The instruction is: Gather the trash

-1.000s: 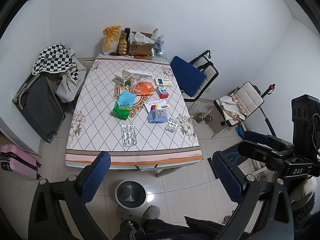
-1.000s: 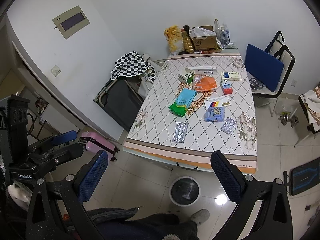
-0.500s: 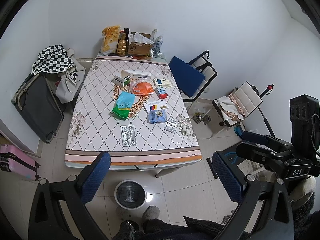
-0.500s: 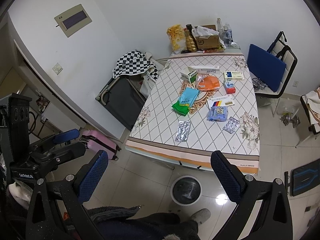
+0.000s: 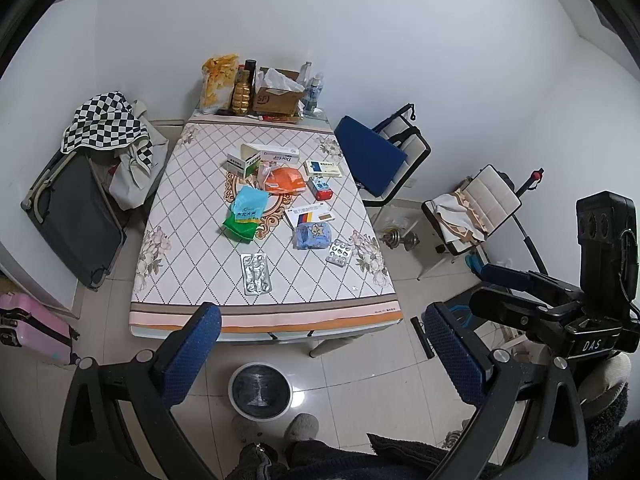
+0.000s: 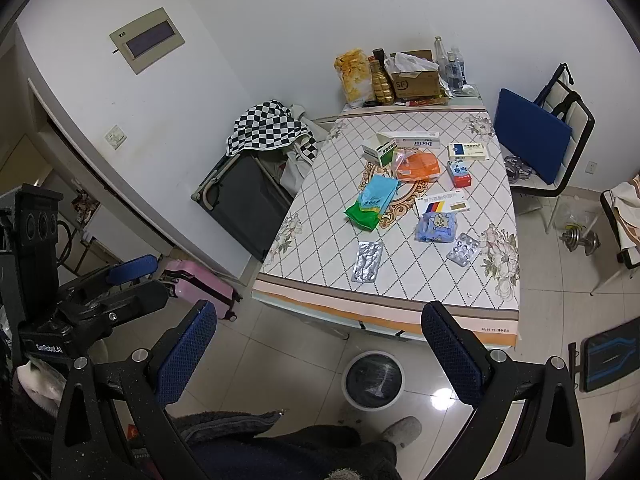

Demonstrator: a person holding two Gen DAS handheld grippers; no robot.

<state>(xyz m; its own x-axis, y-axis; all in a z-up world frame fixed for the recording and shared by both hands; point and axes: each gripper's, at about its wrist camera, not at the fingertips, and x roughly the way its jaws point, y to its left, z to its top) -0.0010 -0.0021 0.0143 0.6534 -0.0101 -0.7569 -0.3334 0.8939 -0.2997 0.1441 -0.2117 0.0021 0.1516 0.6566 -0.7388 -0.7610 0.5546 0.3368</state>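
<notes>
I hold both grippers' fingers (image 5: 192,352) wide, empty; the blister pack (image 5: 256,274) lies ahead near the tabletop (image 5: 192,280) front edge.

Your table (image 5: 192,240), under a diamond-patterned cloth, carries medicine boxes (image 5: 276,154), an orange packet (image 5: 286,180), green and blue pouches (image 5: 246,216) and two blister packs (image 5: 256,274). Against the wall you see a cardboard box (image 5: 276,98) and bottles (image 5: 242,94).
</notes>
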